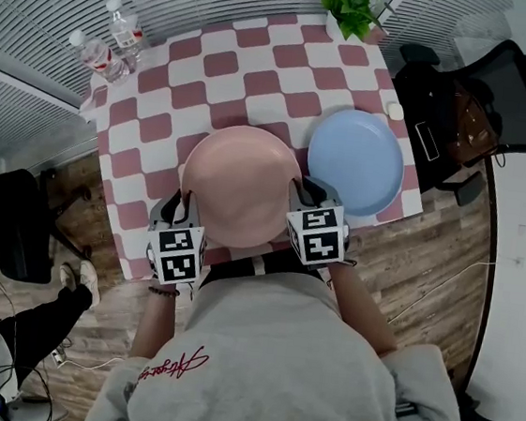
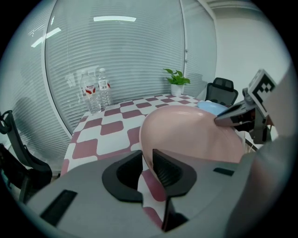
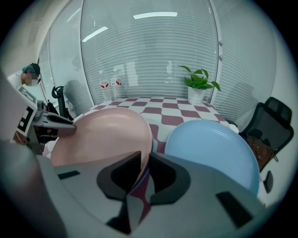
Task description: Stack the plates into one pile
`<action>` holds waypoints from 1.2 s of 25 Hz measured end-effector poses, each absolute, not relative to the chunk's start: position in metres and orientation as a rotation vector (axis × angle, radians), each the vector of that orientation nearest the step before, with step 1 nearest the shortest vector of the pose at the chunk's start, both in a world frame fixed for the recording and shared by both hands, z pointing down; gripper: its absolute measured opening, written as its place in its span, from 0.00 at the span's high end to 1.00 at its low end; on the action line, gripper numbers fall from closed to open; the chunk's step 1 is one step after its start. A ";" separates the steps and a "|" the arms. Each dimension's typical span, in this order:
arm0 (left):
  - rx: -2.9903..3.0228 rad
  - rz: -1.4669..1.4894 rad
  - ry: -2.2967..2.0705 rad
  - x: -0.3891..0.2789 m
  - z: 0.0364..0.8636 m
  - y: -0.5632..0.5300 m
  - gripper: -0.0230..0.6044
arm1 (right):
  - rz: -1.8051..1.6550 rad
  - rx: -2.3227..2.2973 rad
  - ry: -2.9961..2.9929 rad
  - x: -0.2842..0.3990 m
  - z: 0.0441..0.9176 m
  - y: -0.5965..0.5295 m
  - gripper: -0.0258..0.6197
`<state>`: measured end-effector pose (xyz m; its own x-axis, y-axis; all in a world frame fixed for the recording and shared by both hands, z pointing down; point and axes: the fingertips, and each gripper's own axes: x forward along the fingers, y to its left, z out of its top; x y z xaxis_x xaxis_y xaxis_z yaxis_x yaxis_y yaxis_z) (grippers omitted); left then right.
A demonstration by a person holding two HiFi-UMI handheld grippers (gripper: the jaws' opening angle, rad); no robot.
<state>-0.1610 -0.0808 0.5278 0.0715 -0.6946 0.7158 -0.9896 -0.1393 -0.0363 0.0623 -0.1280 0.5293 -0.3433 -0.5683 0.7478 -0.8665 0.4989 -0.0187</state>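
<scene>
The pink plate (image 1: pixel 243 179) sits at the near side of the checked worktop (image 1: pixel 252 62). The blue plate (image 1: pixel 358 159) lies at about 2 o'clock from it, and their rims look to be touching or just overlapping.

The left hand-held gripper (image 2: pixel 147 162) has the pink rim between its pads at about 8 o'clock. The right hand-held gripper (image 3: pixel 145 163) has it at about 3 o'clock. Both look closed on the rim, though neither bite reaches far in.

The step in hand appears to be carrying the pink plate onto the blue one. To do it well:

- Raise both hands together so the plate stays level (a shallow bite on a smooth rim could slip if one side leads).
- Carry the plate toward 2 o'clock, high enough to clear the blue rim.
- Centre it over the blue plate and lower it until it rests.
- Only then open the jaws.

The head view gives the layout, with the water bottles (image 1: pixel 108 41) at the 11 o'clock corner and the potted plant (image 1: pixel 350 5) at 1 o'clock. It does not show the pads, which are hidden under the marker cubes. The gripper views show the rim between the pads. The right gripper view also shows nearly the whole blue plate beside the pink one. In the left gripper view only a sliver of blue peeks out behind the pink plate.
</scene>
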 end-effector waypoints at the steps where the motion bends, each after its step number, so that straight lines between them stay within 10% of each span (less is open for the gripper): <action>1: 1.888 0.838 -1.666 -0.161 0.528 -0.081 0.86 | 0.544 1.173 -2.047 0.062 0.529 -0.128 0.88; 30: 1.888 0.852 -1.636 -0.160 0.538 -0.076 0.83 | 0.419 1.195 -1.992 0.063 0.532 -0.128 0.87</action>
<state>-0.1597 -0.0758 0.5378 0.0835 -0.6766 0.7316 -0.9874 -0.1554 -0.0310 0.0625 -0.1277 0.5319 -0.2720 -0.6058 0.7477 -0.8556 0.5078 0.1002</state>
